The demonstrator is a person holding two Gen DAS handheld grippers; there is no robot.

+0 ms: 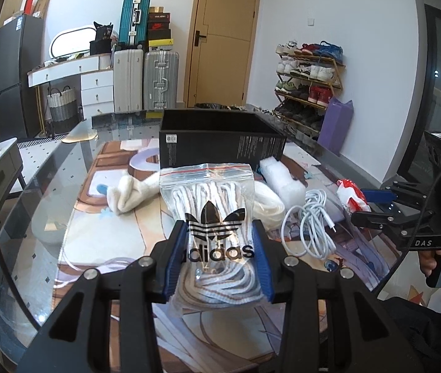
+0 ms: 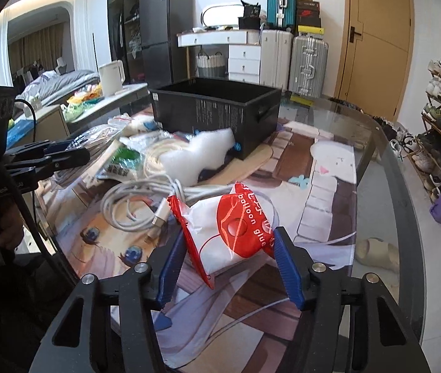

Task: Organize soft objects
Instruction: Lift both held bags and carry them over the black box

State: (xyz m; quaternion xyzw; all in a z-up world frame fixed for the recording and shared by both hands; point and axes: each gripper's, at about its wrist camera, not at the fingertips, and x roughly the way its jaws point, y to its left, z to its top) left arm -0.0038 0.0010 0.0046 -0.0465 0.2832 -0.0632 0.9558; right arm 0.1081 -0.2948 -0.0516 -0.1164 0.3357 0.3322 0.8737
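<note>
My left gripper (image 1: 219, 248) is shut on a clear Adidas zip bag of white laces (image 1: 211, 205) and holds it upright above the table mat. My right gripper (image 2: 229, 248) has its blue pads on both sides of a red-and-white balloon glue packet (image 2: 236, 233); it also shows at the right of the left wrist view (image 1: 352, 197). An open black box (image 1: 220, 136) stands behind, also in the right wrist view (image 2: 217, 112). A white sock (image 1: 127, 194), white foam (image 2: 202, 155) and coiled white cables (image 2: 139, 199) lie on the mat.
The glass table (image 2: 385, 168) carries a printed mat (image 2: 320, 186). A shoe rack (image 1: 309, 84) and purple bag (image 1: 335, 127) stand right of the table. Suitcases (image 1: 146, 80) and a door (image 1: 223, 40) are behind. A white kettle (image 2: 111, 76) sits on a side cabinet.
</note>
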